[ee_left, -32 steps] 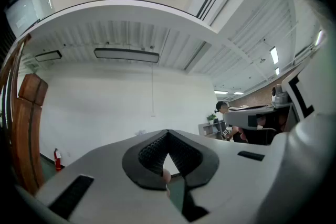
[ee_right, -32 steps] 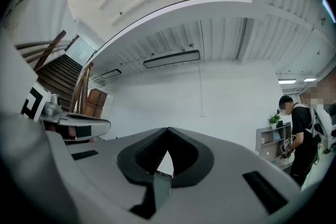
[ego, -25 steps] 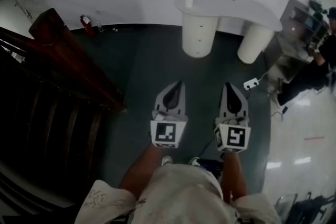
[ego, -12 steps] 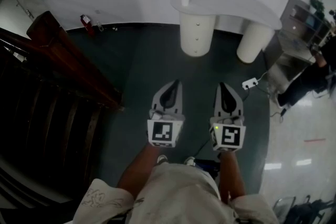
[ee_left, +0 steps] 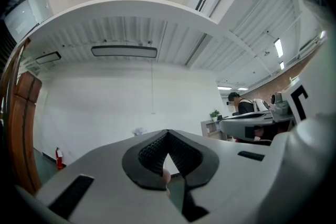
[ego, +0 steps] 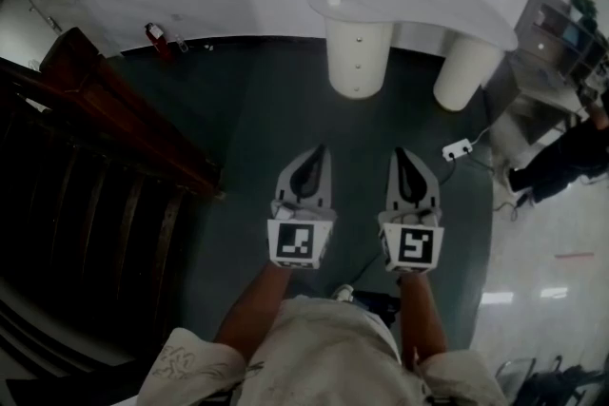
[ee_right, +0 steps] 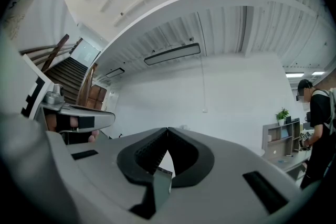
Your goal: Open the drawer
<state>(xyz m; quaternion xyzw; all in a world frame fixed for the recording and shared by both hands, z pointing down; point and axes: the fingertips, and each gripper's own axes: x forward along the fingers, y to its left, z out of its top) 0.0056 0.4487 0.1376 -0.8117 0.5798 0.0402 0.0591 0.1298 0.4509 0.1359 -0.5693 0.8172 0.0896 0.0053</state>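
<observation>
The desk [ego: 428, 5] is at the top of the frame. The drawer stand [ego: 358, 57] is under its left end. The stairs [ego: 105, 204] fill the left side. The left gripper [ego: 322, 152] and the right gripper [ego: 400, 154] are side by side in the middle. A power strip [ego: 458, 149] lies on the floor just to their right.

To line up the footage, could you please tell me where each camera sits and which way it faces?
Head view: on the person's head, looking steeply down at floor and white desk; shows forearms, left gripper, right gripper.
Left gripper view: on the left gripper, facing the wall along its shut jaws.
Right gripper view: on the right gripper, facing the same wall, jaws shut.
Shared: both gripper views catch the potted plant.
</observation>
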